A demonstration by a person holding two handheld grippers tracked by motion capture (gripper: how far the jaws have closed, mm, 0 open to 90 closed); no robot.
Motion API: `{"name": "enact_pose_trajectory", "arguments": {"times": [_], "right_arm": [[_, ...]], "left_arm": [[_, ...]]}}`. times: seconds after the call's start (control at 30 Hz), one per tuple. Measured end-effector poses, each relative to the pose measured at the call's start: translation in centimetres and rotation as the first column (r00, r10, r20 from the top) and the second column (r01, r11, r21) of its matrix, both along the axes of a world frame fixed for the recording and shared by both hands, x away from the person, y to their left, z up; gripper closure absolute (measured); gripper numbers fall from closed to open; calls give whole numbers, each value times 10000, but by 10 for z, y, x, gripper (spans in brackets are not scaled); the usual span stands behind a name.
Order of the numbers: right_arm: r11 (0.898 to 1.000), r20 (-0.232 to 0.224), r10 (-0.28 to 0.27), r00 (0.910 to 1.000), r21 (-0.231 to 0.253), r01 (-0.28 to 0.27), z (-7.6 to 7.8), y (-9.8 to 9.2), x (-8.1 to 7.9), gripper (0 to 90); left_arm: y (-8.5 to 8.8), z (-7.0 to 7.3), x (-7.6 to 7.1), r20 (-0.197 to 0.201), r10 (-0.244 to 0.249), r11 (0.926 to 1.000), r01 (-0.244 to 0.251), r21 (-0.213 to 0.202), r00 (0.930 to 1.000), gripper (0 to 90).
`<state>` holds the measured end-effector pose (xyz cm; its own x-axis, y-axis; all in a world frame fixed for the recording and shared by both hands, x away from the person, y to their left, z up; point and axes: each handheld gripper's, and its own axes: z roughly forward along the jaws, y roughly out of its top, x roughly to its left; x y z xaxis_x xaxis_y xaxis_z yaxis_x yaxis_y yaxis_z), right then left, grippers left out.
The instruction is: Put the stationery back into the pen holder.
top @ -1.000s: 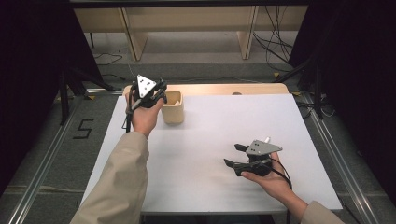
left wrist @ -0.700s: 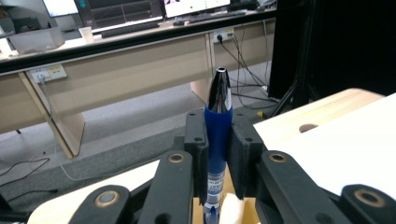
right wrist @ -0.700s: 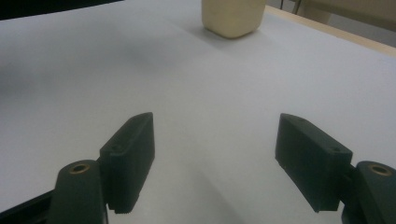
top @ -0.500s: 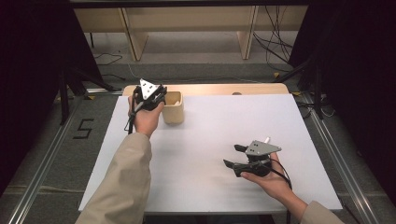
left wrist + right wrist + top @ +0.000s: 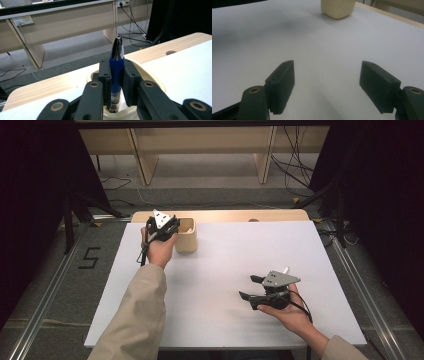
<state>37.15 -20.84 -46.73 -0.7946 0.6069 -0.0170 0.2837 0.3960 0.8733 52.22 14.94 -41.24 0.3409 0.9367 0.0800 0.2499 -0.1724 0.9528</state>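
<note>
A: Item one, what do we list in the left gripper (image 5: pixel 117 82)?

B: We list a pen (image 5: pixel 116 65), blue barrel, shiny chrome cone at the top, printed band lower down. The matte black pads are clenched on its barrel, and it stands upright, lower end inside the cup (image 5: pixel 152 80).

A: The cup?

B: Cream, smooth, rounded-square rim, plain walls. We place it at the far left of the white sheet (image 5: pixel 220 270), just beside the left hand (image 5: pixel 159 251), near the pale wooden table edge (image 5: pixel 225 215).

A: Item two, the right gripper (image 5: pixel 327 85)?

B: Released. We see its blocky black jaws standing wide apart over bare sheet, low at the near right, well apart from the cup.
</note>
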Motion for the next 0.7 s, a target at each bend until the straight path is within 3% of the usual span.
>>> {"name": "enact_pose_trajectory", "arguments": {"times": [0.1,0.13,0.3,0.4,0.7], "right_arm": [[10000,-5,9,10000,-4,-9,0,0,0,293],[9996,-187,62,9998,-283,-68,2,-1,-1,293],[9996,-172,57,9998,-266,-62,2,-1,-1,293],[10000,36,22,10000,46,-22,-1,1,0,292],[10000,9,18,10000,14,-18,0,1,0,292]], "left_arm": [[0,-2,0,-56,53,10000,-53,27,10000,791],[0,-2,1,-69,72,10000,-71,38,10000,791],[1,-6,1,-211,207,9998,-205,83,9996,790],[1,-9,2,-253,258,9997,-258,26,9993,789],[1,-14,3,-379,376,9992,-371,134,9986,785]]}}
